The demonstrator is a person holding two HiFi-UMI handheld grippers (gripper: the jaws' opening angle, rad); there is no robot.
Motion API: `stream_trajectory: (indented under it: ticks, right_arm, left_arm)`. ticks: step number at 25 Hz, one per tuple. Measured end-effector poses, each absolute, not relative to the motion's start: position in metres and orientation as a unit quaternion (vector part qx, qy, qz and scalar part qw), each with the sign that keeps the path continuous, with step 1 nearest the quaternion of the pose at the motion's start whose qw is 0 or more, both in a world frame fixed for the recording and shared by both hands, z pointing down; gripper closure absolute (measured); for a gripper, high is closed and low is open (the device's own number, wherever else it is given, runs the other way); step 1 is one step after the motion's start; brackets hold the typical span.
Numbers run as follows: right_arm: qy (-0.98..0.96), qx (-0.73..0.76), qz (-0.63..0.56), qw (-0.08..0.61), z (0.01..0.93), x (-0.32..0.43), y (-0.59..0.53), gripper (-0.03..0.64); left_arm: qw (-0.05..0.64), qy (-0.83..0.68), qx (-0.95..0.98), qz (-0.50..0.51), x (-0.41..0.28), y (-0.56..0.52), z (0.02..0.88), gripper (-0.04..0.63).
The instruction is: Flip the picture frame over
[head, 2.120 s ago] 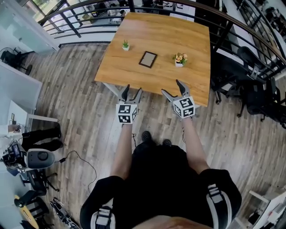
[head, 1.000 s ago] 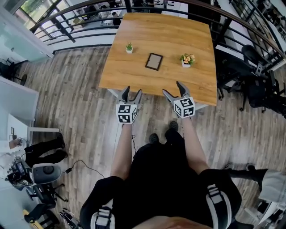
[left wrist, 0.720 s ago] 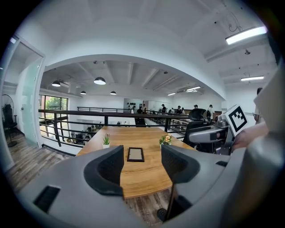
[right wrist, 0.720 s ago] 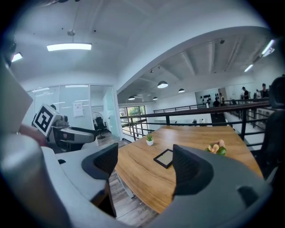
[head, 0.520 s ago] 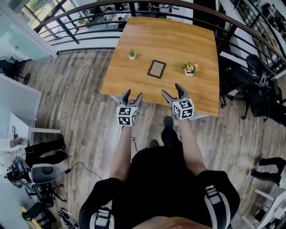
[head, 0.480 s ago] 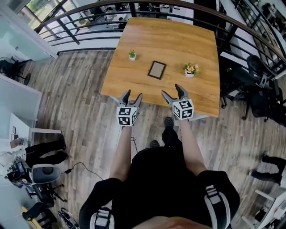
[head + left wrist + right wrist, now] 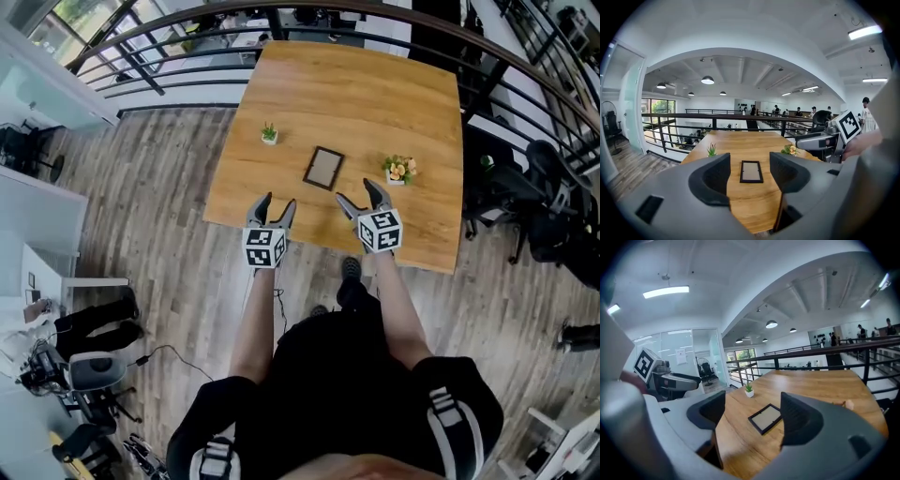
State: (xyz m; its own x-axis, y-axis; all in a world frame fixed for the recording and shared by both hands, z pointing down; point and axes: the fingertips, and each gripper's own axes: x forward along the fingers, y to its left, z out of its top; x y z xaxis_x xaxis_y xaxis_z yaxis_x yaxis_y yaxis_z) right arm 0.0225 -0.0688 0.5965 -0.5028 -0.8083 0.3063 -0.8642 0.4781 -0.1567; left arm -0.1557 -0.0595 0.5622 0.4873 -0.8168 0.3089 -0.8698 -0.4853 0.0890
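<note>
Wood-topped counter (image 7: 356,84) carries the dark-bordered picture frame (image 7: 323,167), which lies flat with its pale panel up. Left of the frame and a little beyond it stands a small green potted plant (image 7: 269,134). Right of the frame, about level with it, sits a pot of orange and yellow flowers (image 7: 399,170). Neither touches the frame.

Your left hand-held gripper (image 7: 275,201) hovers on the near side of the frame, slightly to its left, above the counter's near edge. Its jaws stand released and wide with nothing between them, and its own view looks straight at the frame through the gap.

Your right hand-held gripper (image 7: 359,192) hangs on the near side of the frame, slightly to its right. Its jaws have just been closing a little, yet they are wide apart and empty, and the frame shows past them at an angle.

Both grippers are well apart from the frame. Beyond the frame, past the counter's far edge, runs a dark metal railing (image 7: 187,28).
</note>
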Motion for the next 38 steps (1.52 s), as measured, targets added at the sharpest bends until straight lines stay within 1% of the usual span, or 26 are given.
stream_trajectory:
  ticks: [13,16,19,27,38]
  right_arm:
    - [-0.874,0.442,0.168,0.112,0.613,0.056,-0.155,0.258]
    - [-0.873,0.44,0.178,0.109,0.622,0.064,-0.174,0.259]
    - [-0.871,0.442,0.188,0.103,0.631,0.07,-0.188,0.261]
    - [-0.879,0.411,0.207,0.125,0.654,0.053,-0.195,0.264]
    - [-0.864,0.409,0.244,0.164,0.7,0.04,-0.199,0.268]
  left_arm:
    - [0.149,-0.54,0.819,0.124,-0.124,-0.131,0.575,0.33]
    - [0.161,-0.547,0.811,0.129,-0.118,-0.142,0.581,0.33]
    - [0.159,-0.553,0.805,0.144,-0.117,-0.148,0.585,0.33]
    - [0.186,-0.568,0.787,0.156,-0.123,-0.149,0.609,0.33]
    - [0.247,-0.557,0.779,0.147,-0.133,-0.166,0.667,0.33]
